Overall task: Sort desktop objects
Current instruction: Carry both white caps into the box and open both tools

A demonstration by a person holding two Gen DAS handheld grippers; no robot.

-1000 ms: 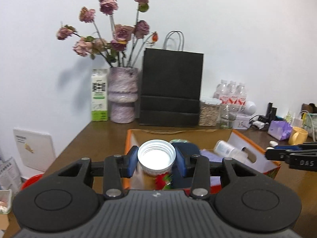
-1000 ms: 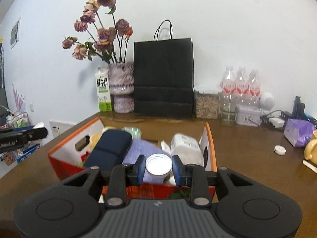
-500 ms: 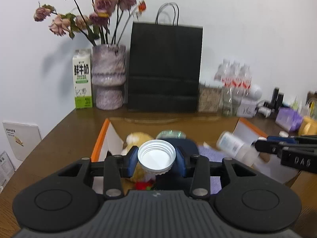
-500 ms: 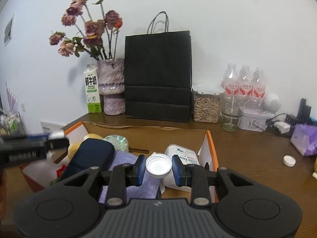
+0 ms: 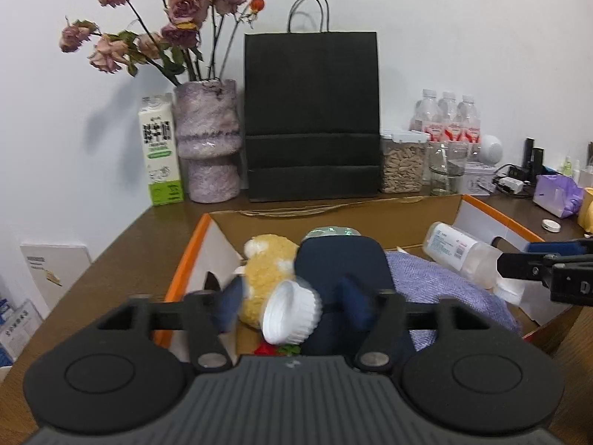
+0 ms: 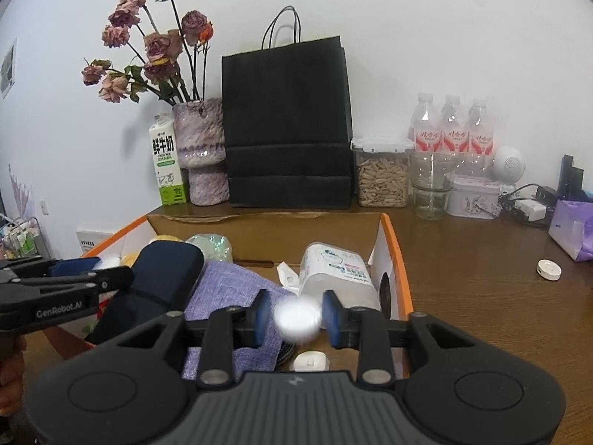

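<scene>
Left wrist: both tongs [image 5: 291, 302] [image 6: 295, 317] over box [image 5: 187, 256], opening, caps [image 5: 291, 313] loose.

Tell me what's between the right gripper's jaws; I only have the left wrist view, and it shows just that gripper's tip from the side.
Observer: A blurred white cap is between the jaws of the right gripper. The jaws are opening and neither pad touches the cap.
Operator: What lies under it?
Observer: The floor of the cardboard box. A small white round piece lies there, near the edge of the purple cloth.
</scene>
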